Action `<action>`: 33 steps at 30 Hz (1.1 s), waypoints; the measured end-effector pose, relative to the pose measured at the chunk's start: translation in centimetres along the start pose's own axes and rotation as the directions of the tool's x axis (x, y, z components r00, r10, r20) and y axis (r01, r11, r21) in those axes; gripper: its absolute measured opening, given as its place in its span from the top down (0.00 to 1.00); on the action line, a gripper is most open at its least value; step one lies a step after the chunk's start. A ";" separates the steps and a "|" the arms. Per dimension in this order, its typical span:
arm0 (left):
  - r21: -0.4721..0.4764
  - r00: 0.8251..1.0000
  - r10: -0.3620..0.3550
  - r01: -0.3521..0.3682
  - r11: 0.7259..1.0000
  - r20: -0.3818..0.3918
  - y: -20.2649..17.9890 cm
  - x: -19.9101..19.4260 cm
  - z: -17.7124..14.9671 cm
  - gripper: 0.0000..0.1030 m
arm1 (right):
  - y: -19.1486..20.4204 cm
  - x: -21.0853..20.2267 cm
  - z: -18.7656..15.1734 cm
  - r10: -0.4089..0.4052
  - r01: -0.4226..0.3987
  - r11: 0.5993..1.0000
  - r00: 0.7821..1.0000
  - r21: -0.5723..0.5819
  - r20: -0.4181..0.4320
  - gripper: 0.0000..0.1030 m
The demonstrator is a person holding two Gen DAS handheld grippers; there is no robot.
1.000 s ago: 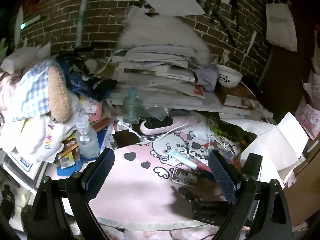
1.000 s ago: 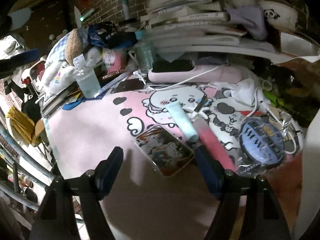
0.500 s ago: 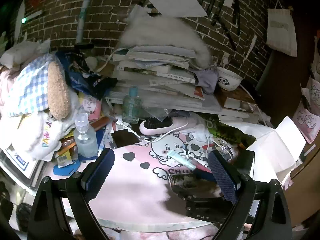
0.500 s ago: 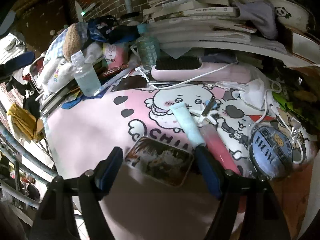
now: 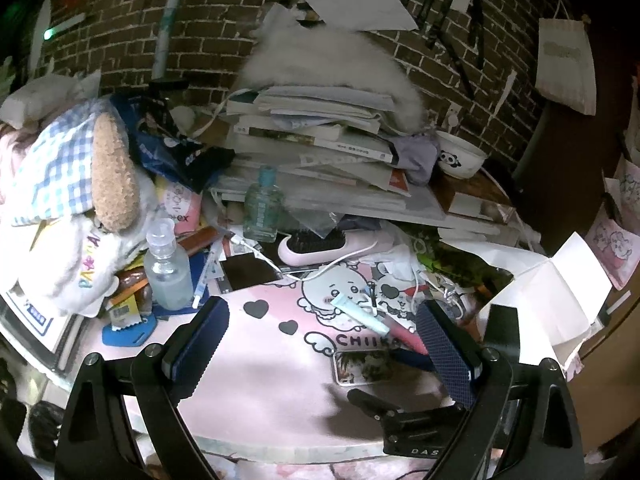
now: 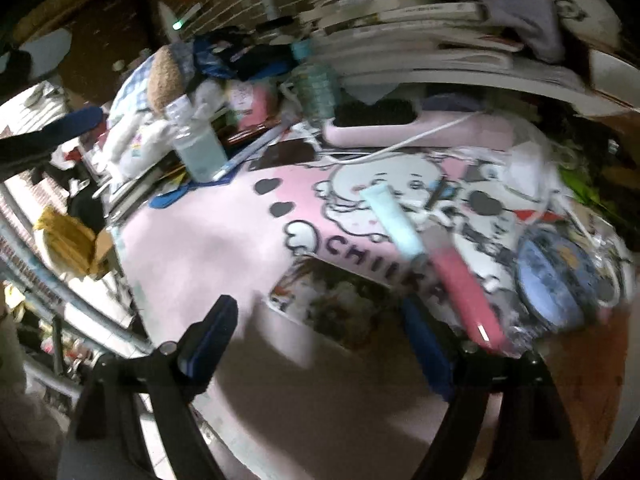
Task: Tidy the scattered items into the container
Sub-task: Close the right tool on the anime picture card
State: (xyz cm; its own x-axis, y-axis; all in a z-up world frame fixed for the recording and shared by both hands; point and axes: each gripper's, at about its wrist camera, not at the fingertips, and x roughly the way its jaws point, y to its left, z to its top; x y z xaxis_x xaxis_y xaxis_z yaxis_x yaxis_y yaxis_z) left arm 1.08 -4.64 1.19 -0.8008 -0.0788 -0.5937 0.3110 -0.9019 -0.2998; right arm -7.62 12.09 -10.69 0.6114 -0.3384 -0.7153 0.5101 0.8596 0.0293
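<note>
Left gripper (image 5: 324, 344) spread wide, empty, over pink mat (image 5: 248, 364). Phone case (image 6: 340, 300) flat on mat, between right gripper (image 6: 320, 340) fingers, spread wide, contact unclear. Mint tube (image 6: 394, 218), pink tube (image 6: 466, 290), blue tin (image 6: 554, 280) lie beyond, rightward.

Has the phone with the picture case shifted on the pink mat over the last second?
Yes. The phone has turned from slanted to roughly level under the CHIIKA lettering, beside the right gripper.

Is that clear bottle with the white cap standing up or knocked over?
Standing upright: the clear bottle has its cap on top, base down.
</note>
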 end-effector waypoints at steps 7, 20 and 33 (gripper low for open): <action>0.003 1.000 -0.003 0.003 1.000 0.000 -0.3 0.1 -0.1 0.09 | 0.2 0.4 0.5 0.028 -0.027 0.999 1.000 -0.044 0.014 0.21; 0.011 1.000 0.011 -0.011 1.000 -0.012 -0.1 0.3 -0.2 0.09 | 0.2 1.9 1.7 0.077 -0.081 0.994 0.996 -0.078 -0.052 0.20; 0.004 1.000 0.005 -0.005 1.000 -0.012 -0.1 0.4 -0.4 0.09 | 1.4 -0.3 -1.6 -0.017 0.021 0.996 0.999 -0.090 0.052 0.37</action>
State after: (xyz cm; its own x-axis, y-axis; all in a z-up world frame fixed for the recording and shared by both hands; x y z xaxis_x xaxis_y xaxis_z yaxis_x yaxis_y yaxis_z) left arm 0.94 -4.44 0.65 -0.7928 -0.0780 -0.6045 0.3129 -0.9032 -0.2938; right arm -8.05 13.95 -11.57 0.6334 -0.3722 -0.6784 0.4662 0.8833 -0.0493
